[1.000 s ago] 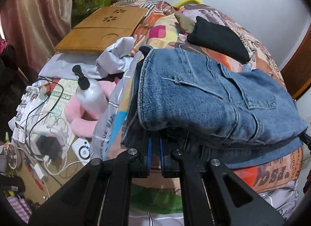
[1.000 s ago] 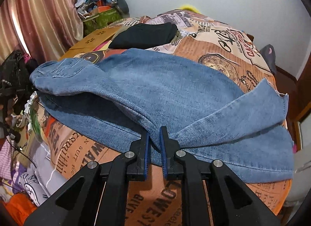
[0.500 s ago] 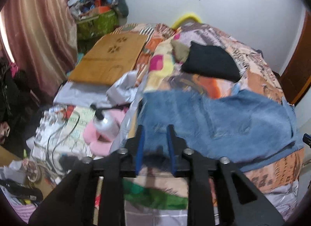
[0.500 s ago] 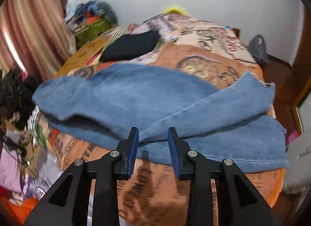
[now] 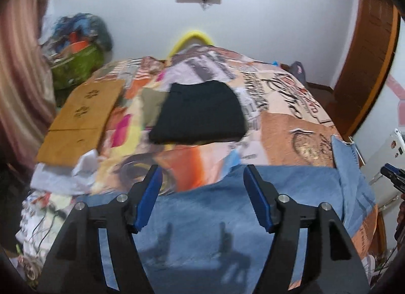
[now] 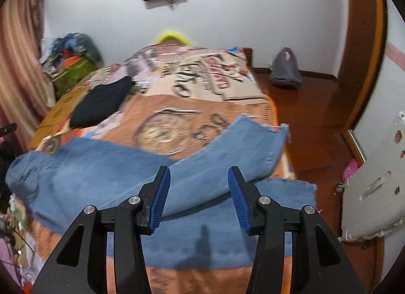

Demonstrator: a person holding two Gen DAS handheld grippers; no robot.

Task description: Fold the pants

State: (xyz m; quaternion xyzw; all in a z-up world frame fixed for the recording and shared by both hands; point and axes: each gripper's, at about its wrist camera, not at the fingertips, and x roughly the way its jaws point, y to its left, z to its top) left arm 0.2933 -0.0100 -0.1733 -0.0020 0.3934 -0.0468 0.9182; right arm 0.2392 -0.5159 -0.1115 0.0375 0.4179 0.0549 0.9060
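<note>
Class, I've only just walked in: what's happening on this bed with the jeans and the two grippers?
A person with a handheld gripper in each hand is folding blue jeans on a bed with a patterned cover. The jeans lie doubled over, one leg laid slantwise across the rest. The left gripper and right gripper hover above the denim with jaws opening and nothing between them. A folded black garment lies farther up the bed.

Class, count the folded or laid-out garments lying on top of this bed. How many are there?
2: the blue jeans spread across the near end of the bed, and a folded black garment farther up, beside the wooden board. Others may be hidden off-frame.
</note>
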